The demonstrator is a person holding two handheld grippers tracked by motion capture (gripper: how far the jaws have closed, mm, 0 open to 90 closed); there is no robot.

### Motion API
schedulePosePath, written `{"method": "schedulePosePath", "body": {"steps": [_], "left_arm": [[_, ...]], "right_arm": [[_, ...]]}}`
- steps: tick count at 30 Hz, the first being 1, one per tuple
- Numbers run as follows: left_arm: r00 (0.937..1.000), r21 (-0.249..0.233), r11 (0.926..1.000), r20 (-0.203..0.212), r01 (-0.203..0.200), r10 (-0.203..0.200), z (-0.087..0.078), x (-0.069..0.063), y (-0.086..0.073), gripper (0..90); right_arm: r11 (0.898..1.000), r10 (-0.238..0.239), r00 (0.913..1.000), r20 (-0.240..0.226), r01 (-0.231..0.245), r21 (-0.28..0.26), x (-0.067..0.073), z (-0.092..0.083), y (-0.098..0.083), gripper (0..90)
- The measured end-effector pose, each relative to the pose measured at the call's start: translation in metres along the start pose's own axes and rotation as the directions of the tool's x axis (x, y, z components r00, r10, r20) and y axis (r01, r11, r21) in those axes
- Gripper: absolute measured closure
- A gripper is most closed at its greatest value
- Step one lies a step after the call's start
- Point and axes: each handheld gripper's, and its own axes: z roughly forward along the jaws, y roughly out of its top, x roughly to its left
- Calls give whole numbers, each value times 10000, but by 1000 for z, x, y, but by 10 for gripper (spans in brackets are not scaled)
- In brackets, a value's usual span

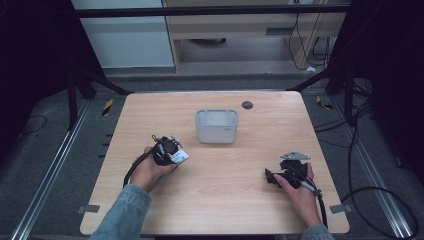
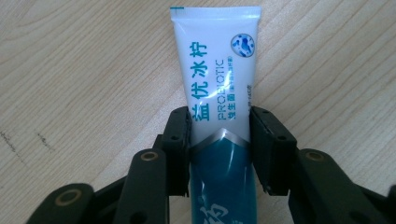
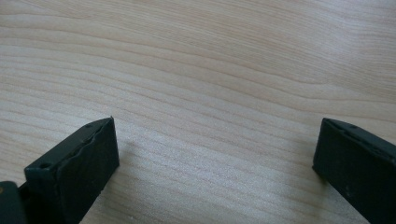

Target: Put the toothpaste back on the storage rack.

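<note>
A white and teal toothpaste tube [image 2: 215, 60] lies on the wooden table [image 1: 225, 195], its flat crimped end pointing away from the camera in the left gripper view. My left gripper [image 2: 219, 126] has one black pad against each side of the tube's middle and is shut on it. From the high view this gripper [image 1: 176, 154] sits left of centre with the tube [image 1: 182, 156] poking out to its right. At the table's right side my right gripper [image 1: 271, 176] rests in the person's hand. Its jaws [image 3: 217, 149] stand wide open over bare wood, with nothing between them.
A grey-white rectangular bin [image 1: 216, 134] stands at the middle of the table, a little beyond both grippers. A small dark round disc [image 1: 247, 105] sits near the far edge. Dark frame posts and cables surround the table.
</note>
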Motion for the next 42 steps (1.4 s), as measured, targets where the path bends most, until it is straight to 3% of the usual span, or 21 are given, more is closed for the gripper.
{"method": "schedulePosePath", "body": {"steps": [8,16,21,23,30,42], "left_arm": [[9978,531,9967,-181,-621,631,-1,-5,6,674],[9981,487,9969,-57,-612,615,-4,-3,6,728],[9995,-47,9996,146,-277,278,-13,1,0,777],[9999,-485,9988,148,-50,57,-20,2,-3,781],[9998,-1592,9872,176,125,-98,-45,-1,-6,790],[10000,-2388,9711,10,58,-57,-70,-6,0,794]], "right_arm": [[10000,22,10000,-1,-22,6,0,0,0,4],[10000,4,10000,-1,-4,1,0,0,0,4],[10000,3,10000,0,-3,2,0,0,0,4],[10000,5,10000,0,-5,2,0,0,0,4],[10000,4,10000,-1,-4,-1,0,0,0,4],[10000,4,10000,-3,-4,3,0,0,0,4]]}}
